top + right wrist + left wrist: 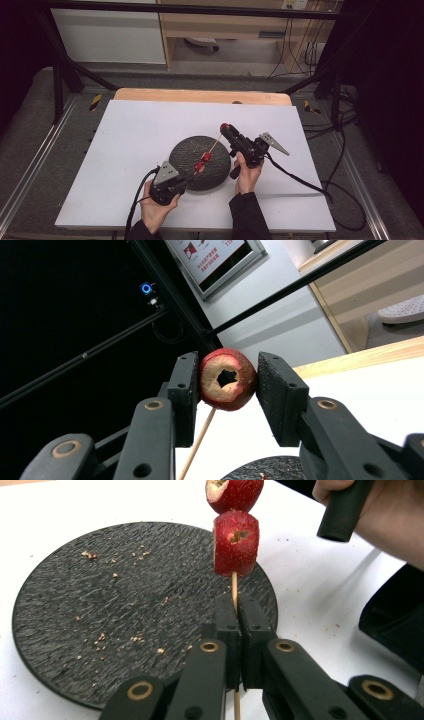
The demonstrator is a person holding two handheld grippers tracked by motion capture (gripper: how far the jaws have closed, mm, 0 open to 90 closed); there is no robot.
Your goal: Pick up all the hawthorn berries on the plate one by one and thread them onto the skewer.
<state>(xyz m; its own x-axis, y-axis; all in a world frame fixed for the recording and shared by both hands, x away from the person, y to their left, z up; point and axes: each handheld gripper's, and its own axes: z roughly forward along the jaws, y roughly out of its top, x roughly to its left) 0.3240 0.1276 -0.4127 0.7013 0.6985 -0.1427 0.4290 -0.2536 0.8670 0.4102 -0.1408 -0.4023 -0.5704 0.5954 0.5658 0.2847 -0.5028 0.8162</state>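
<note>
Left hand-held gripper (239, 611) is clamped tight on a thin wooden skewer (234, 586), two red fruit pieces (236, 543) threaded just past its tips over the black plate (100, 610). Right hand-held gripper (227, 385) pinches a third cored fruit (227, 379) at the skewer's far end. Poster writing behind it is too blurry to read.

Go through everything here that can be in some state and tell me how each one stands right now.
Left gripper: shut on the thin wooden skewer.
Right gripper: shut on a cored red fruit piece at the skewer's tip.
Two red fruit pieces: threaded on the skewer.
Round black textured plate: crumb-strewn, otherwise bare.
</note>
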